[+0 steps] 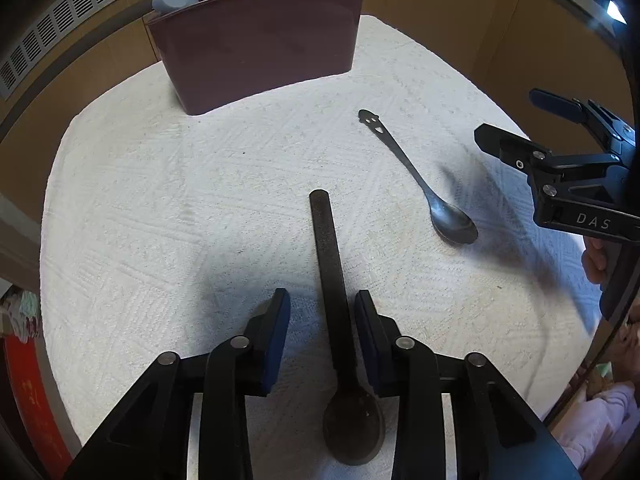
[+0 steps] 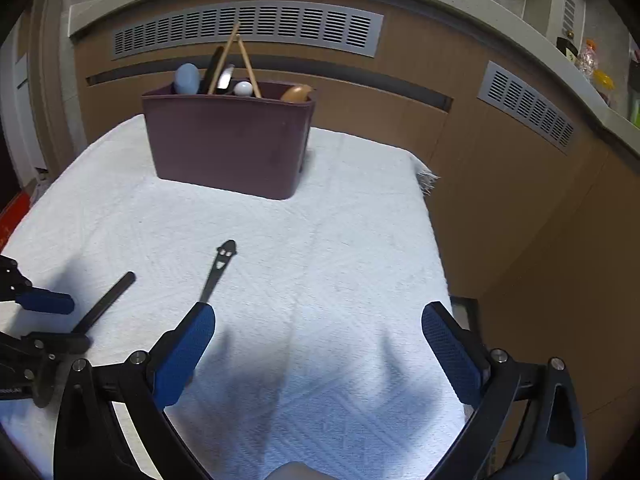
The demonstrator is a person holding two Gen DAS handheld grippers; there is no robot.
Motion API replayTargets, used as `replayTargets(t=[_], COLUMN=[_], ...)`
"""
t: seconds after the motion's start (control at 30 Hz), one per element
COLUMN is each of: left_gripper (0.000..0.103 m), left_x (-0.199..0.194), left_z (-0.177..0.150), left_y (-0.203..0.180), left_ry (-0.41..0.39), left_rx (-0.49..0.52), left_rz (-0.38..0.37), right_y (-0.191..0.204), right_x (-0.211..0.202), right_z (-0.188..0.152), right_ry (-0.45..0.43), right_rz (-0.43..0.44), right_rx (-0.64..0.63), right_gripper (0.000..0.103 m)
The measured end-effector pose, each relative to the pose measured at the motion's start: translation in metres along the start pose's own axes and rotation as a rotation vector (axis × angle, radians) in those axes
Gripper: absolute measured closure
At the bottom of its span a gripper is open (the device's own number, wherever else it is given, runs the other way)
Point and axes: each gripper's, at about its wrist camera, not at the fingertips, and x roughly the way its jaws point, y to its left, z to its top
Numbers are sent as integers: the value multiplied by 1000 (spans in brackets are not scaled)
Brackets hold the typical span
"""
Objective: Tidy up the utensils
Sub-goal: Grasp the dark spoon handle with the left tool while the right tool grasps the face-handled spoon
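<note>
Utensils: several already in maroon bin (image 1: 256,40). Two remain on counter (image 1: 160,200): dark spoon (image 1: 334,300) between open left claw (image 1: 322,316) jaws, ungripped; steel spoon (image 1: 416,180) at 2 o'clock. Right claw (image 2: 318,344) open, empty.

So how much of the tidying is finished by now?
Several utensils already stand in the maroon bin. Right now the open left gripper straddles the handle of the dark spoon lying on the white cloth, not yet closed on it. The metal spoon also lies loose, and the right gripper is open and empty. Two pieces remain.
</note>
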Motion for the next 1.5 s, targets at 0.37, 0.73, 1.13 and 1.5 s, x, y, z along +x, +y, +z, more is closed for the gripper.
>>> replayTargets(t=[0.37,0.73,1.13,1.5], left_gripper=[89,89,89,88], left_x=[-7,-8,-7,-5], left_z=[4,-1,-4,5], left_y=[29,77,79,84], left_ry=[-87,-112,-102,-67], left_rx=[-83,-261,-303,-305], left_rz=[57,71,26,36], right_y=[11,41,64,79], right_x=[3,13,63,49], right_z=[0,12,30,26], right_ry=[29,72,198,160], right_rz=[-13,175,235,271], right_rx=[-29,-43,1,-98], right_gripper=[1,28,65,94])
